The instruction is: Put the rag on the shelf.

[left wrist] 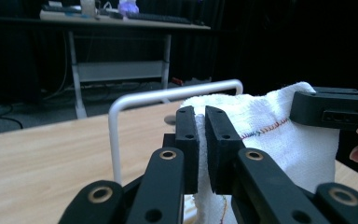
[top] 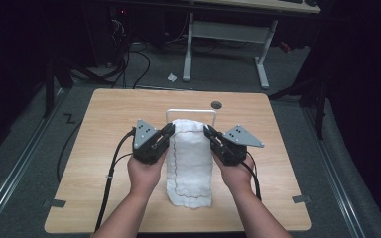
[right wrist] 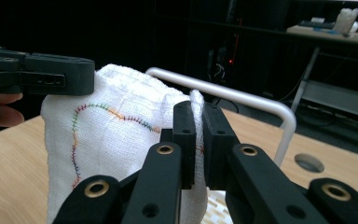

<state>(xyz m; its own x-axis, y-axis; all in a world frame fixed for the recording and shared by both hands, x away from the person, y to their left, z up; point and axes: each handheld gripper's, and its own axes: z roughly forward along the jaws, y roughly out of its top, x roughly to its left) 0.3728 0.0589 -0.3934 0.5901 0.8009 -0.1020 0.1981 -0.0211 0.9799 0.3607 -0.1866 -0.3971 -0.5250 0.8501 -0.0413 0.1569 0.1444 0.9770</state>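
Observation:
A white cloth [top: 191,158] with coloured stitching hangs over a white metal bar rack [top: 190,111] at the table's middle and trails toward the front edge. My left gripper [top: 170,130] is shut on the cloth's left upper edge, and the cloth [left wrist: 270,126] shows pinched between its jaws with the rack [left wrist: 168,95] behind. My right gripper [top: 208,131] is shut on the right upper edge. In the right gripper view the cloth [right wrist: 107,126] is clamped in the jaws, the rack [right wrist: 242,95] rises behind, and the other gripper shows at far left.
The wooden table [top: 104,148] has a round cable hole [top: 216,104] behind the rack. Cables [top: 111,168] trail off the front left. A desk frame [top: 228,34] and wiring stand on the floor beyond the table.

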